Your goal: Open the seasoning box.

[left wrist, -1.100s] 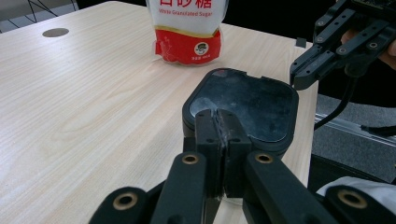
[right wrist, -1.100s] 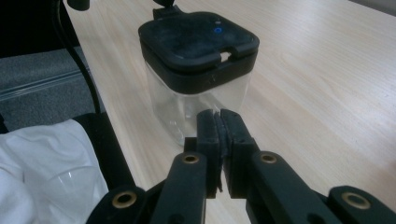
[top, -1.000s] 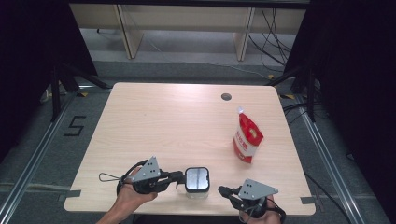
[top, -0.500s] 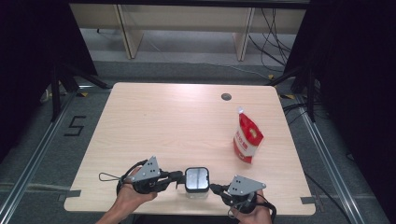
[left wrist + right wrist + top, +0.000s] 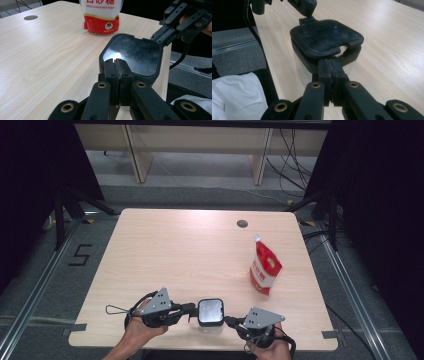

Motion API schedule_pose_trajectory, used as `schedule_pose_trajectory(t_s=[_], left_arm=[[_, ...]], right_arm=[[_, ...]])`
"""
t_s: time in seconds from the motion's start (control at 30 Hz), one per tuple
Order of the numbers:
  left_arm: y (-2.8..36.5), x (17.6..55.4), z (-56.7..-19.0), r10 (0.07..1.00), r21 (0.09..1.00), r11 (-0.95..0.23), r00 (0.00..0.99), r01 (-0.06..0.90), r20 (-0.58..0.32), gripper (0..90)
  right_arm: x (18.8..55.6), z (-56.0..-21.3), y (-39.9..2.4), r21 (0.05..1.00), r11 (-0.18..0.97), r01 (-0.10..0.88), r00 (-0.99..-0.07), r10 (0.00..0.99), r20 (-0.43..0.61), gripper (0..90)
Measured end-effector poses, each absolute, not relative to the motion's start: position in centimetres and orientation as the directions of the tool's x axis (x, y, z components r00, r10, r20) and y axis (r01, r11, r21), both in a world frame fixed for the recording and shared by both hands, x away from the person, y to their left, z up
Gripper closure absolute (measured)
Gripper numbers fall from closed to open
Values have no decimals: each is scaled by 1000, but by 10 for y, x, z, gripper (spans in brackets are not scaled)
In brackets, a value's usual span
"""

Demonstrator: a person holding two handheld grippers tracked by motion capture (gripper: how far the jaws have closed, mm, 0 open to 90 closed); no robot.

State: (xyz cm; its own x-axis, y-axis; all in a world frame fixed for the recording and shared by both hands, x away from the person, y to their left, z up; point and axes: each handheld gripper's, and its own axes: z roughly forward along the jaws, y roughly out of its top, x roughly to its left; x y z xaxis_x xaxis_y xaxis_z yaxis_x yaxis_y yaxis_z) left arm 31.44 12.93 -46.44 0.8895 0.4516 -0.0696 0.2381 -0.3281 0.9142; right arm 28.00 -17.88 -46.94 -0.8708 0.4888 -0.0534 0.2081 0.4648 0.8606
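- both tongs have their jaws pressed together, with no gap between the tips.
- left gripper [image 5: 192, 309] sits at the 9 o'clock side of the black-lidded container [image 5: 210, 312], tips against the lid's rim.
- right gripper [image 5: 229, 321] meets the container from 3 o'clock, tips at the lid's edge.
- container stands at the table [image 5: 175, 250]'s 6 o'clock edge.
- sugar pouch [image 5: 264, 269] stands upright toward 3 o'clock, well apart.

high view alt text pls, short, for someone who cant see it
A person's two hand-held grippers, left gripper and right gripper, both shut, meet a clear container with a black lid from either side at the near edge of a light wooden table. A red and white sugar pouch stands toward the right.
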Motion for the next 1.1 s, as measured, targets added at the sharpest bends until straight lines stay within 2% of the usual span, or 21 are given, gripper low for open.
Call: schedule_pose_trajectory(t_s=[0.27,0.47,0.93,1.1], left_arm=[[129,314,-466,453,918,-314,888,243,-80,857],[130,311,-465,446,916,-339,894,212,-42,848],[135,311,-467,466,914,-327,883,238,-63,845],[135,312,-467,441,907,-368,897,203,-22,846]], right_arm=[[279,-462,-177,870,456,188,-869,491,-69,893],[278,-457,-175,875,452,175,-869,488,-78,893],[279,-449,-171,880,446,165,-870,486,-83,889],[279,-448,-170,883,441,160,-873,480,-81,889]])
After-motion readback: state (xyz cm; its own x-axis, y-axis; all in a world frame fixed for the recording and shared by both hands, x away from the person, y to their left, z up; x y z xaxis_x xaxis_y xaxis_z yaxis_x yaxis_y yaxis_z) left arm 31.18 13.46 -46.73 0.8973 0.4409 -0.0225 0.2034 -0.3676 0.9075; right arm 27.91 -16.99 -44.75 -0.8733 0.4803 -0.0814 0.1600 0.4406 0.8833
